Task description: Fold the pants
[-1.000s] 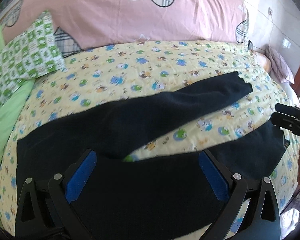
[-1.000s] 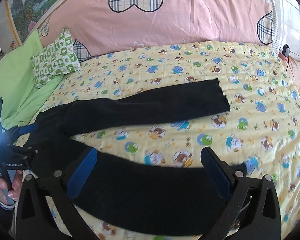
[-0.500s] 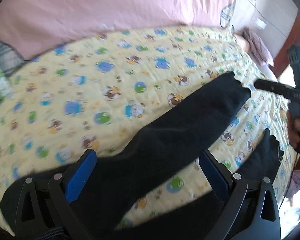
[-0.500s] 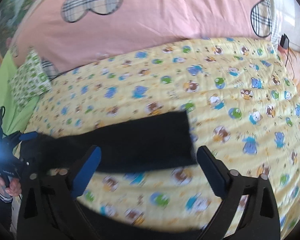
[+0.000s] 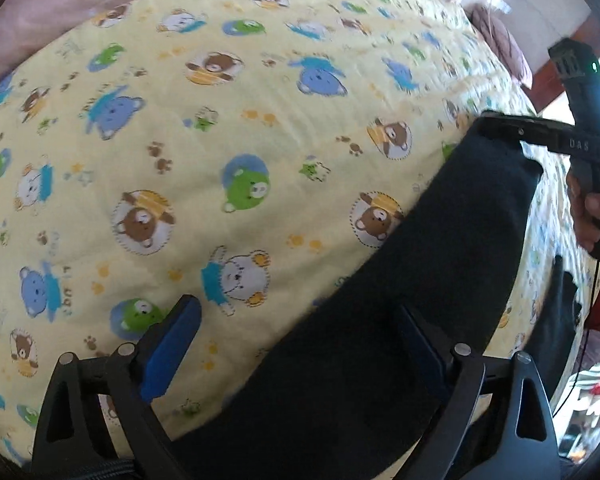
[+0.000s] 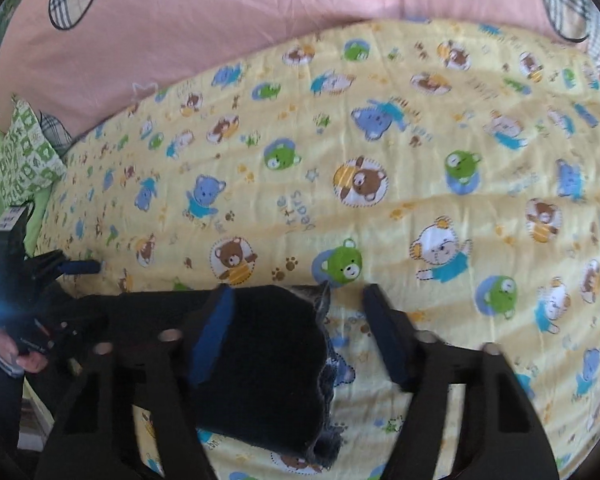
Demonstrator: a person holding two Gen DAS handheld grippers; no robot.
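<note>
On bear-print bedding [image 6: 380, 128], dark pants [image 5: 380, 340] stretch flat between both wide-open, empty tools [image 5: 296, 344] [image 6: 300, 332].

Both the left gripper [image 5: 296, 344] and right gripper [image 6: 300, 332] gape wide.

Dark pants [image 5: 400, 320] on bear-print bedspread [image 5: 220, 140]; edges blurred.

Bed's yellow bear-print quilt [image 6: 420, 128] lies bare ahead of both tools, w/ open room up to the pink duvet [image 6: 260, 12] banked along the far side. Green-check pillow [image 6: 24, 160] blocks the far-left corner. Dark pants [image 5: 380, 340] lie across the near edge, leg end between the spread fingers of the right tool [image 6: 296, 336].
</note>
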